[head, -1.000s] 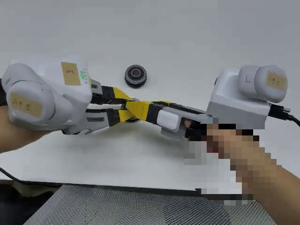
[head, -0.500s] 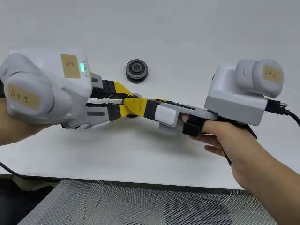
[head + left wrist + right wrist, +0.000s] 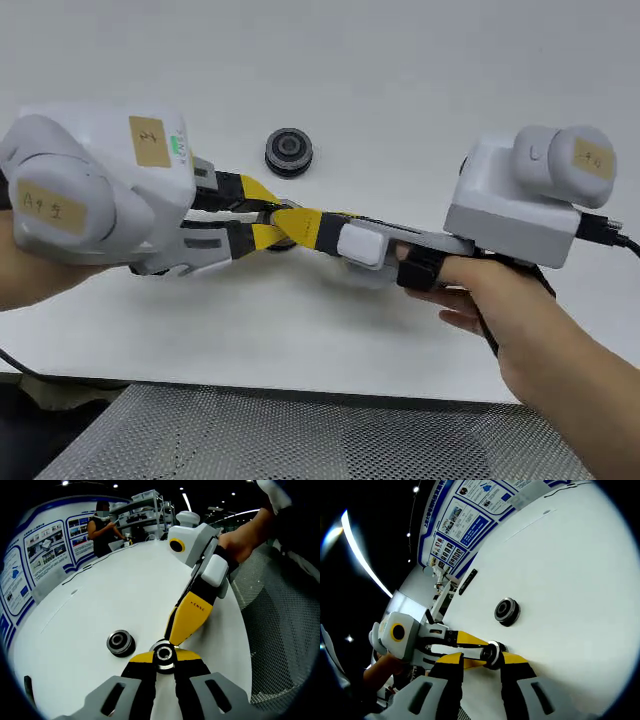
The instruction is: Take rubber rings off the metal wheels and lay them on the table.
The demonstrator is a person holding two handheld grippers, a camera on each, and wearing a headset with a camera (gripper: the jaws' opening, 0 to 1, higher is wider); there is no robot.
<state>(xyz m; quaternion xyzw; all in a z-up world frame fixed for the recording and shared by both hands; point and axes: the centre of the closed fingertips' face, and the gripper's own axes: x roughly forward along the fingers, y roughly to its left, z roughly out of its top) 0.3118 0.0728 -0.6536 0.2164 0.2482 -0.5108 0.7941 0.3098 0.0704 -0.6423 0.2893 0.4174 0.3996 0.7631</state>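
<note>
A small metal wheel (image 3: 287,213) with a black rubber ring is held above the white table between both grippers. My left gripper (image 3: 268,226) reaches in from the left and is shut on the wheel (image 3: 164,656), one yellow tip on each side of its rim. My right gripper (image 3: 292,226) comes in from the right, its yellow finger (image 3: 192,618) pressing on the wheel's rubber rim. In the right gripper view the wheel (image 3: 493,655) sits between that gripper's tips (image 3: 484,659), facing the left gripper's jaws. A second ringed wheel (image 3: 289,152) lies flat on the table behind.
The second wheel (image 3: 120,643) (image 3: 507,611) lies a short way from the held one. The white table (image 3: 420,90) stretches far back and to both sides. Its front edge meets a grey mesh surface (image 3: 300,440). A person (image 3: 102,522) stands far off by shelves.
Both grippers stay closed together on the held wheel. The right gripper and hand have shifted slightly right and lower; the wheel on the table has not moved.
</note>
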